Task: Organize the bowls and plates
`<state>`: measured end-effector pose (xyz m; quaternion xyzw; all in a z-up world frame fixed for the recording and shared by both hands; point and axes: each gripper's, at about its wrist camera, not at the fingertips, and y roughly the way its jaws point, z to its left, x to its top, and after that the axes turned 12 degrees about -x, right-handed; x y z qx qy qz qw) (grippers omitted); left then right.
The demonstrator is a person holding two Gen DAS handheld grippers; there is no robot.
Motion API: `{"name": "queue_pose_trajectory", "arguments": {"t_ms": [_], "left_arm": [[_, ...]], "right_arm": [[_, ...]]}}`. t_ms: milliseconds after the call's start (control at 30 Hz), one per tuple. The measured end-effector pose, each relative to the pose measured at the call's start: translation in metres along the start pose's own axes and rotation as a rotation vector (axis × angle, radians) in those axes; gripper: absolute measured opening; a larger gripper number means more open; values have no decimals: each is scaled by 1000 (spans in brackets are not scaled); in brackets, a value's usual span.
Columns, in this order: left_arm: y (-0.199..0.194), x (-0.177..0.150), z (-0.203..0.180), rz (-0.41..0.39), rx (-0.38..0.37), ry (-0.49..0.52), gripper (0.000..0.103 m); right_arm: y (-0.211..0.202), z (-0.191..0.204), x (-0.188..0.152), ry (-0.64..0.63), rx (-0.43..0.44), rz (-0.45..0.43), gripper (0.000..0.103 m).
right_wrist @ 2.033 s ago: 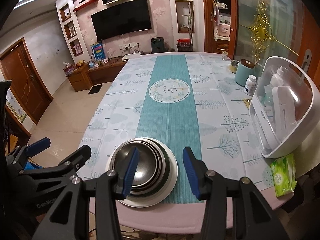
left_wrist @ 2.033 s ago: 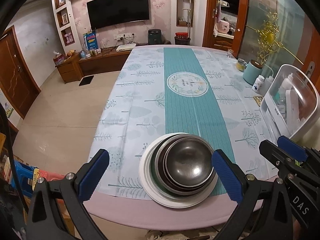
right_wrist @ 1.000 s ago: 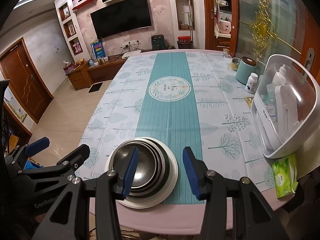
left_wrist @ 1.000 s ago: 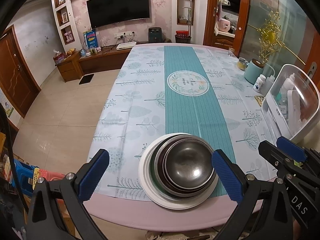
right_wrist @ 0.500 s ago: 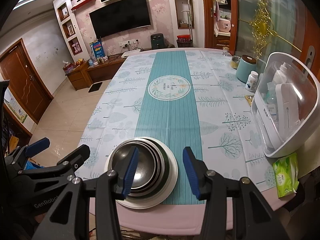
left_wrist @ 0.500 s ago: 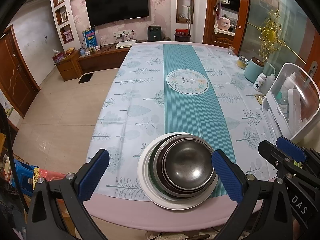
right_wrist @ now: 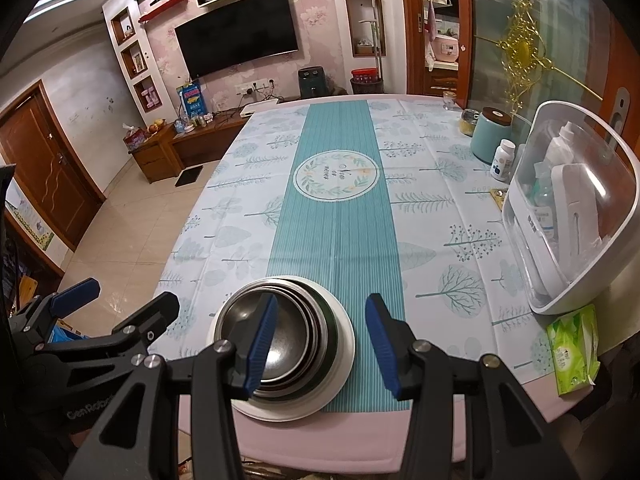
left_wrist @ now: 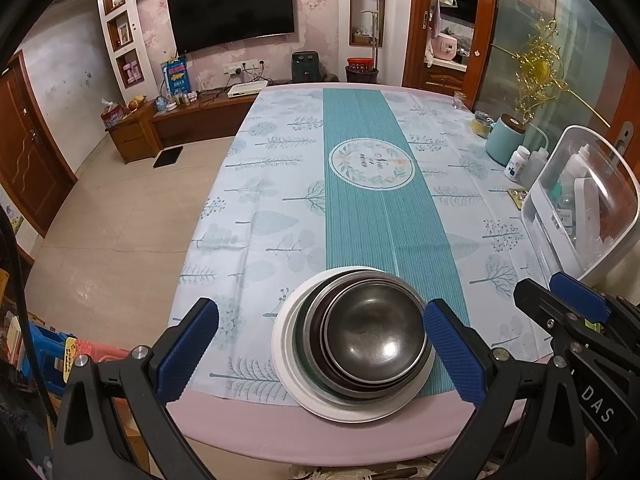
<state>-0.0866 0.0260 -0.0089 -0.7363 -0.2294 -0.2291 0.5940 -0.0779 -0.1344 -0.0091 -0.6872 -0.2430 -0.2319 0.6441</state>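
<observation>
The stack of steel bowls [left_wrist: 370, 336] sits nested on a white plate [left_wrist: 320, 396] at the near edge of the counter [left_wrist: 248, 420], partly on the teal runner [right_wrist: 340, 216]. The left gripper [left_wrist: 320, 350] hovers before it with fingers [left_wrist: 450, 350] spread wide on either side, holding nothing. The right gripper [right_wrist: 320, 344] hangs over the stack's right half, fingers [right_wrist: 260, 344] open at a moderate gap, also empty. Judging by looks, the bowls are thin, stiff and light but slick, liable to slide and clatter; the plate seems ceramic, heavier and chippable. The top bowl's rim is the likely hold, pinching wall inside and out. Farther right stand a green tissue pack [right_wrist: 572, 352], a white domed bottle rack [right_wrist: 568, 216], a teal canister [right_wrist: 490, 136] and a pill bottle [right_wrist: 502, 159]. Beyond the counter hangs a television [left_wrist: 232, 10].
</observation>
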Motion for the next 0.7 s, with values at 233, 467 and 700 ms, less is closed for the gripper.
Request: {"name": "queue_pose_trajectory", "arguments": {"t_ms": [233, 467, 700], "left_arm": [[0, 1, 0, 2, 0, 0, 102], [0, 1, 0, 3, 0, 1, 102], [1, 0, -1, 4, 1, 2, 102]], "right_arm": [[0, 0, 1, 1, 0, 1, 46], [1, -1, 2, 3, 0, 3, 46], [1, -2, 2, 3, 1, 4, 46]]}}
